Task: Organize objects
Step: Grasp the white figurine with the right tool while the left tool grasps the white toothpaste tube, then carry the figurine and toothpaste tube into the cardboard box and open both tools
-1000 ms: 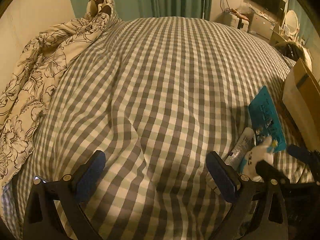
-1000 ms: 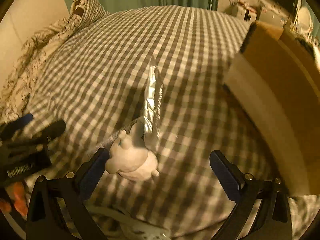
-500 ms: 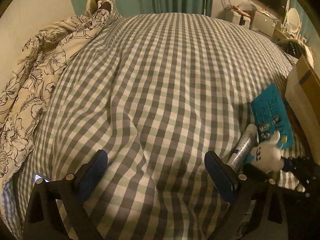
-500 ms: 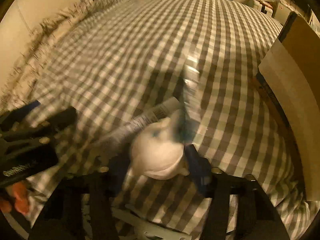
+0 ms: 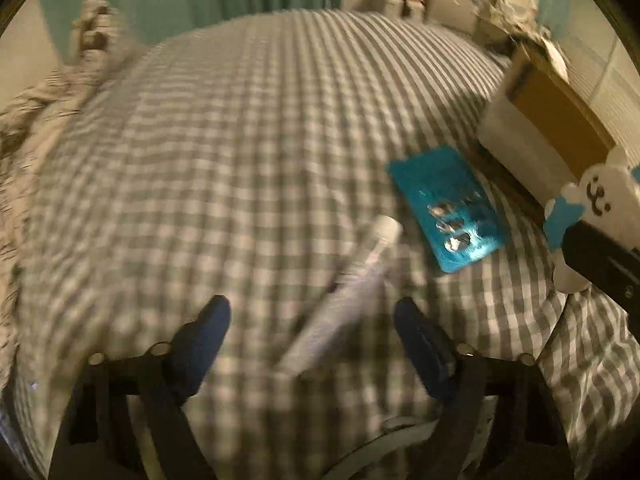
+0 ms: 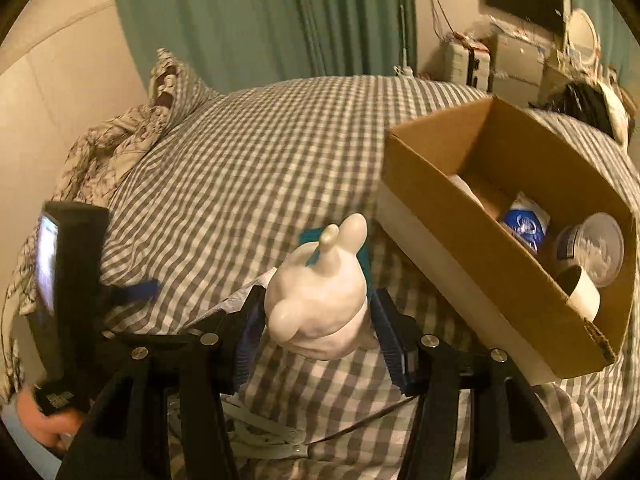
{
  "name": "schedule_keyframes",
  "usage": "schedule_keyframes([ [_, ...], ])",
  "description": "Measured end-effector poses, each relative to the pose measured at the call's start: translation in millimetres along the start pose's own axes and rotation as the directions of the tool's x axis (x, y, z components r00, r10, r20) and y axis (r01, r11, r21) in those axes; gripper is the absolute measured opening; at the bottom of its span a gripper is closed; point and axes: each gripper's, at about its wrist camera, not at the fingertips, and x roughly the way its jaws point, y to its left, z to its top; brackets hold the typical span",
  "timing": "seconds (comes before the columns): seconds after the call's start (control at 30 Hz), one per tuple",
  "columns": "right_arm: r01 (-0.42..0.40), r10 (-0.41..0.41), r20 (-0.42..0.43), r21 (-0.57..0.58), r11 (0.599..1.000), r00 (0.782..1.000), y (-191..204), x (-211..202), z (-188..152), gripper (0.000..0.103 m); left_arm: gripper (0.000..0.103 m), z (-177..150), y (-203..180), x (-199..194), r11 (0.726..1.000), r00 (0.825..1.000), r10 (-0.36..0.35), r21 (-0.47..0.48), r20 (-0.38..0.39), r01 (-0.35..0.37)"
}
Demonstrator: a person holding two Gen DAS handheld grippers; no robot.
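My right gripper [image 6: 316, 320] is shut on a white toy figure [image 6: 320, 300] and holds it above the checked bed, left of an open cardboard box [image 6: 500, 280]. The figure's smiling face also shows in the left wrist view [image 5: 596, 200] at the far right, next to the box [image 5: 556, 120]. My left gripper [image 5: 316, 340] is open and empty, low over the bed. A white tube [image 5: 352, 280] lies between its fingers, pointing up and right. A blue blister pack [image 5: 444, 204] lies beyond the tube, beside the box.
The box holds a blue packet [image 6: 524, 228], a round tub [image 6: 592, 248] and a tape roll [image 6: 580, 292]. A floral duvet [image 6: 108, 148] lies bunched at the left. The left gripper's body [image 6: 68, 280] stands at the left. Green curtains [image 6: 260, 20] and cluttered furniture [image 6: 500, 52] are behind.
My right gripper has lifted the white figure off the bed and toward the box. My left gripper has swung right and now frames the tube; its view is blurred.
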Motion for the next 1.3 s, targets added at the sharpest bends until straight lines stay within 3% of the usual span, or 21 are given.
schedule_keyframes([
  [0.03,-0.005,0.005,-0.007,0.007,1.000,1.000,-3.6,1.0,0.3,0.053,0.082,1.3,-3.6,6.7,1.000,1.000,0.011,0.013,-0.016,-0.011],
  [0.1,-0.012,0.013,-0.016,0.009,1.000,1.000,-5.6,4.5,2.4,0.053,0.066,4.0,-8.2,21.6,1.000,0.998,0.012,0.028,-0.056,-0.011],
  [0.17,-0.020,0.020,-0.024,0.004,1.000,1.000,-1.8,11.3,6.9,0.053,0.042,5.3,-8.2,29.5,1.000,0.997,-0.022,0.018,-0.080,0.023],
  [0.2,-0.020,0.020,-0.033,0.003,1.000,0.999,-0.9,15.0,6.1,0.053,0.039,5.5,-8.2,29.9,0.999,0.997,-0.027,0.019,-0.078,0.028],
  [0.27,-0.017,0.018,-0.052,0.010,1.000,0.999,-4.6,20.0,4.0,0.053,0.022,4.8,-8.5,23.6,0.999,0.998,-0.022,0.025,-0.051,0.023],
  [0.53,0.010,-0.009,-0.040,0.013,1.000,0.999,-5.6,16.2,1.0,0.053,0.020,-1.3,-10.5,-43.0,0.999,0.993,0.044,0.011,0.112,-0.045],
  [0.8,0.068,-0.066,0.058,-0.033,0.997,0.996,3.1,-33.7,0.5,0.053,0.020,4.5,-19.4,-123.7,0.996,0.957,0.077,0.024,0.278,-0.087],
  [1.07,0.121,-0.114,0.178,-0.032,0.992,0.977,-9.3,-113.4,8.0,0.053,0.020,14.5,-50.5,-178.8,0.999,0.926,-0.001,0.050,0.377,-0.020],
  [1.3,0.179,-0.167,0.275,-0.019,0.984,0.947,-40.1,-169.2,37.5,0.053,0.020,52.6,-102.1,-207.2,0.991,0.903,-0.093,0.122,0.420,0.046],
])
